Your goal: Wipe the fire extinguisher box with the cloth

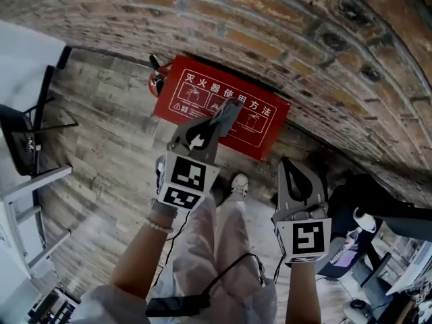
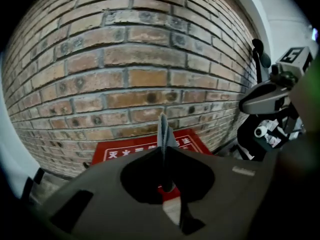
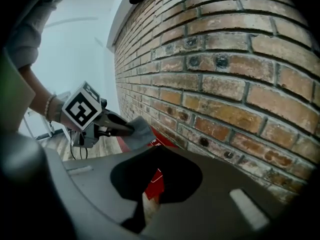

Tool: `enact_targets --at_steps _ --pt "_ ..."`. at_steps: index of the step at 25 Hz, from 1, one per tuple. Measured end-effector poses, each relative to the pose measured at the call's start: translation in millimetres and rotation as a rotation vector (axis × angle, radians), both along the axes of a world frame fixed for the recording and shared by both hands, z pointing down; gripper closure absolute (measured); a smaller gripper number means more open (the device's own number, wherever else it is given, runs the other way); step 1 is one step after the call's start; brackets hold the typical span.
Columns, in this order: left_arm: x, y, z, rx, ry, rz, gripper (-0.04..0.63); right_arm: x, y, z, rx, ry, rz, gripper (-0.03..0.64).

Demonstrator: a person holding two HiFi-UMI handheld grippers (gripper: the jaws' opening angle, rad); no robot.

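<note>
left tool pinches cloth over red box

brick wall (image 1: pixel 283 19) w/ a wood-plank floor (image 1: pixel 101 133) at its foot. fire extinguisher box (image 1: pixel 196 90), red w/ white print on the lid, sits on the floor right against the wall. left tool (image 1: pixel 228 113) is over the box's lid, jaws closed tight on a grey cloth (image 2: pixel 163 129). the cloth stands as a thin fold betw. the jaws & pokes past the tips toward the box. can't tell if it touches the lid. right tool (image 1: pixel 289 164) is off the box's right end on the near side, clear of it. its jaws are brought together w/ nothing betw. them; only a bit of red box & floor shows thru the gap behind the tips. person's white shoe (image 1: pixel 238 183) is on the floor just short of the box's front edge. white shelving (image 1: pixel 27 181) stands well left of the box.
</note>
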State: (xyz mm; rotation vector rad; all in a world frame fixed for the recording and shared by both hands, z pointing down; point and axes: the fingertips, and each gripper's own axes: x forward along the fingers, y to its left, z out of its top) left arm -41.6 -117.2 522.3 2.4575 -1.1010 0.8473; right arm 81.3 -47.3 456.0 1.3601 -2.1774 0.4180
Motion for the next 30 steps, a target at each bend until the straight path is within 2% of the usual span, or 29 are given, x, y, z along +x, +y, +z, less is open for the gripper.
enact_targets --at_steps 6,11,20,25,30 --pt "72 43 8 -0.073 0.088 0.099 0.583 27 17 5 -0.012 -0.001 0.036 0.607" --pt "107 60 24 -0.134 0.129 0.120 0.583 46 30 10 -0.027 -0.005 0.064 0.606" --pt "102 77 83 -0.226 0.025 0.050 0.583 62 40 17 -0.038 -0.017 0.073 0.607" --pt "98 76 101 -0.239 -0.024 0.025 0.583 63 44 21 -0.052 -0.021 0.067 0.607" --pt "97 73 106 -0.238 -0.035 0.018 0.583 59 45 23 -0.058 -0.025 0.052 0.607"
